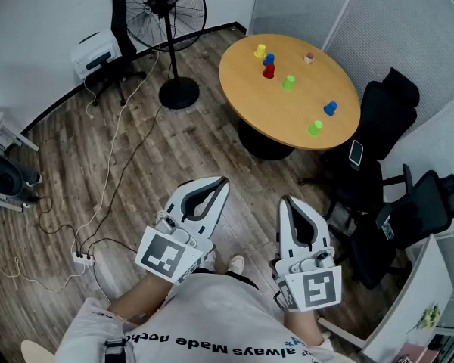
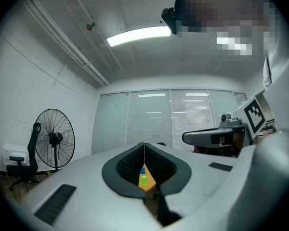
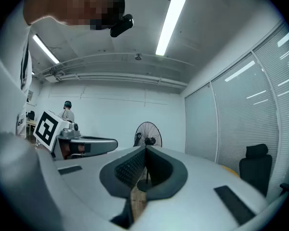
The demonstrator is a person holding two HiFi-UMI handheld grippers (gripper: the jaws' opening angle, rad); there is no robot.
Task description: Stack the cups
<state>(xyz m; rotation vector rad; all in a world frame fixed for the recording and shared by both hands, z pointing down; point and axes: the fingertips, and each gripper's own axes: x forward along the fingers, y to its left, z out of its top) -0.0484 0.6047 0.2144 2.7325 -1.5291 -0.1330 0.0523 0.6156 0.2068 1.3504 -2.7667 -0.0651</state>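
Observation:
Several small cups stand apart on the round wooden table far ahead: a yellow cup, a blue cup, a red cup, a green cup, a second blue cup and a second green cup. My left gripper and right gripper are held level near my body, well short of the table. Both are shut with nothing in them. In the left gripper view, a blue cup and a green cup show through the gap behind the shut left gripper. The right gripper faces the fan.
A standing fan is left of the table. Black office chairs crowd the table's right side, one with a phone on it. A power strip and cables lie on the wood floor at left. A small brown object sits on the table.

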